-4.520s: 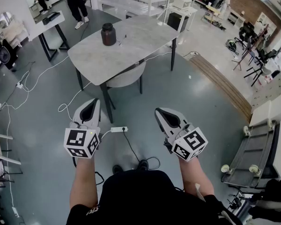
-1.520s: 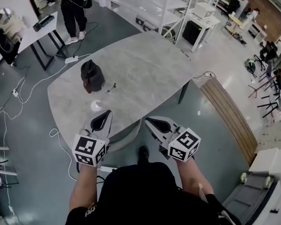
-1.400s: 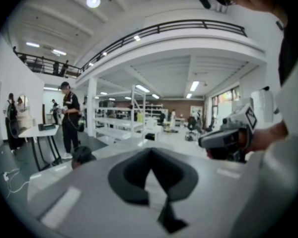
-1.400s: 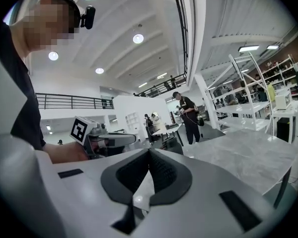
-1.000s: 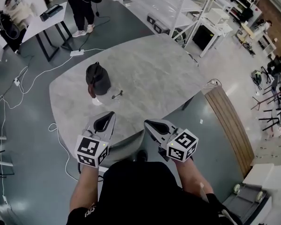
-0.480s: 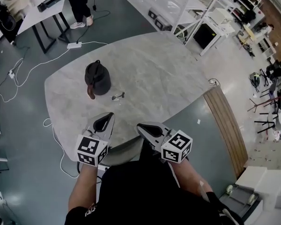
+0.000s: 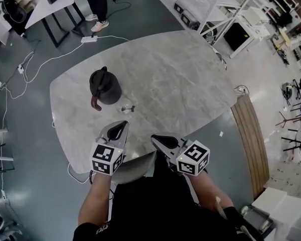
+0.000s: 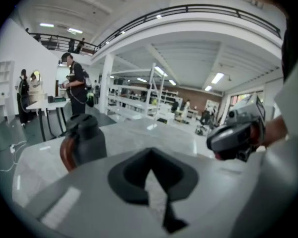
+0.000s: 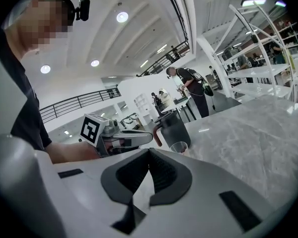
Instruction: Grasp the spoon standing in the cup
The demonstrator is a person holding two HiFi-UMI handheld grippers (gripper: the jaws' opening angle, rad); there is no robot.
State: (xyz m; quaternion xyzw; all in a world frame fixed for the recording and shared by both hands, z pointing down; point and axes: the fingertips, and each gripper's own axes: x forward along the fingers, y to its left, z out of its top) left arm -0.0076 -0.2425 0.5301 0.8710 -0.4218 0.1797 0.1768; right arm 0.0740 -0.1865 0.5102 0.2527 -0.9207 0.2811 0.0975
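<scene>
A small clear glass cup (image 7: pixel 126 107) stands on the grey marble table (image 7: pixel 180 89), with a spoon (image 7: pixel 131 108) in it that shows only faintly. A black jug (image 7: pixel 104 86) with a brown handle stands just left of it. My left gripper (image 7: pixel 119 129) hangs shut and empty over the table's near edge, short of the cup. My right gripper (image 7: pixel 157 140) is beside it, also shut and empty. In the right gripper view the cup (image 9: pixel 179 147) and jug (image 9: pixel 172 128) lie ahead past the shut jaws. The left gripper view shows the jug (image 8: pixel 84 140); the cup is hidden there.
A grey chair (image 7: pixel 135 165) is tucked under the table's near edge, right below my grippers. Cables (image 7: pixel 40 69) run over the floor at left. A person (image 7: pixel 101 4) stands by another table beyond, and white shelving (image 7: pixel 231 14) stands at the far right.
The table, jug and cup have drawn nearer in the head view. Both grippers have sunk and come forward over the table's near edge, still shut.
</scene>
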